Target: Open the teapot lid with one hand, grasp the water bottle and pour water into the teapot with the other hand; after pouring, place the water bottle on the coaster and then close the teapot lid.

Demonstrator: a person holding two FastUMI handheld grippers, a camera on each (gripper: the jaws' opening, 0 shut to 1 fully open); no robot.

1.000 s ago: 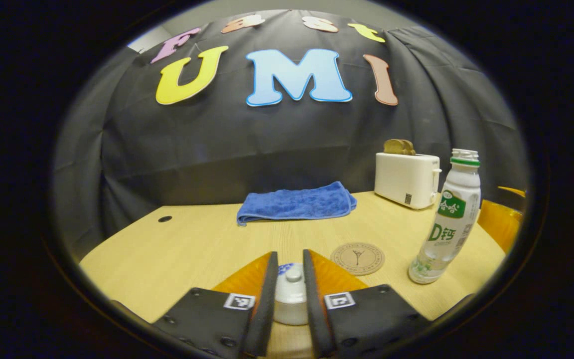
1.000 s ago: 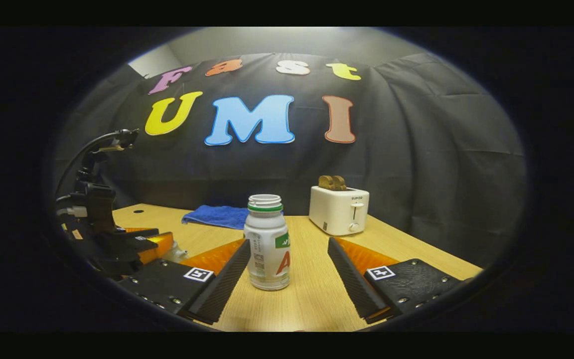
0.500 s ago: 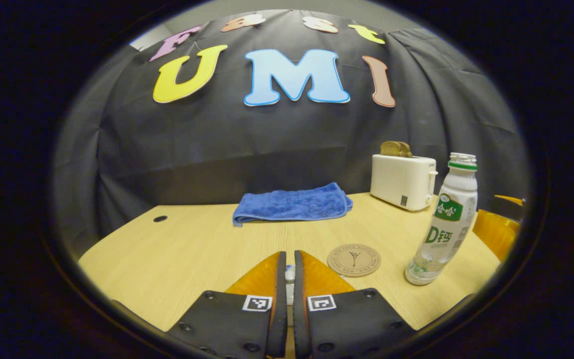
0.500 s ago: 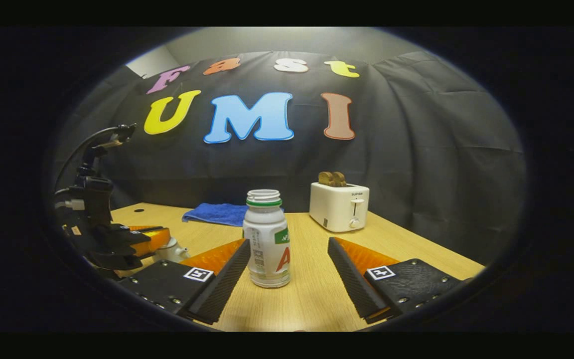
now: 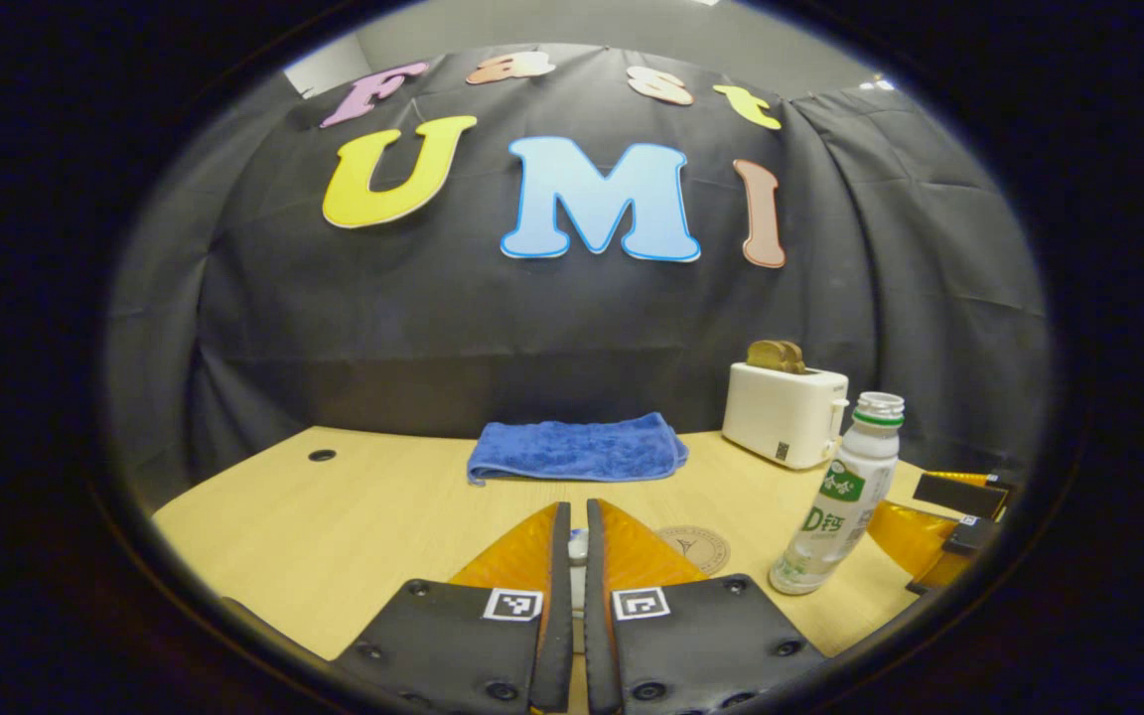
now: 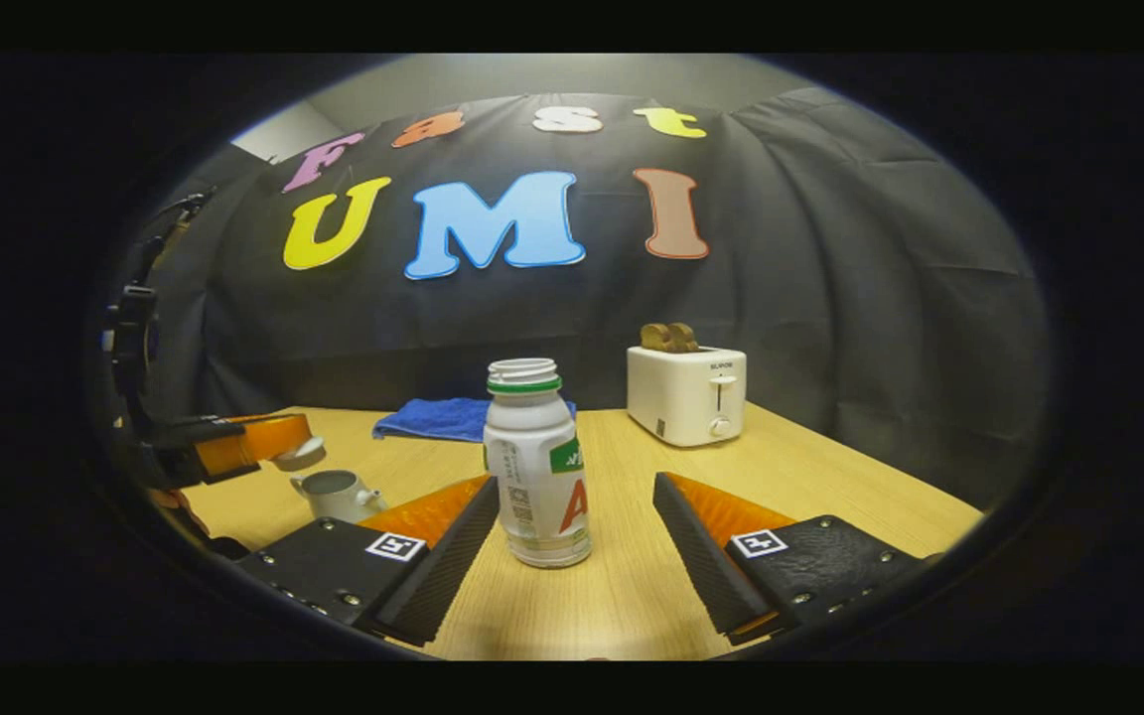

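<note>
Left gripper (image 5: 569,556): we find its fingers clamped on the small knob of the teapot lid (image 6: 299,455). In the left gripper view only a pale sliver shows between the closed fingers; the right gripper view shows the lid held in the air, above and a little to the side of the pot.
Reason for hold: we judge the lid is kept raised and off to one side so that the mouth stays free for pouring.
Teapot (image 6: 334,494): white, standing on the worktop (image 6: 622,596) with its mouth uncovered. We cannot tell whether it holds any liquid.
Right gripper (image 6: 572,556): released, fingers spread wide with one on each side of the water bottle (image 6: 535,467). Neither finger touches it.
Water bottle: upright on the worktop, uncapped, a green ring at the neck. We judge the straddling position prepares a side grasp on the body.
Coaster (image 5: 694,547): round, flat on the worktop just beside the bottle, bare. We judge it is reserved for the bottle after pouring.
Other items: a white toaster (image 6: 686,394) with bread in its slots and a folded blue towel (image 5: 577,450) stand well back near the wall, out of the working path.
Stage: lid off; bottle not yet grasped; pouring not begun.
</note>
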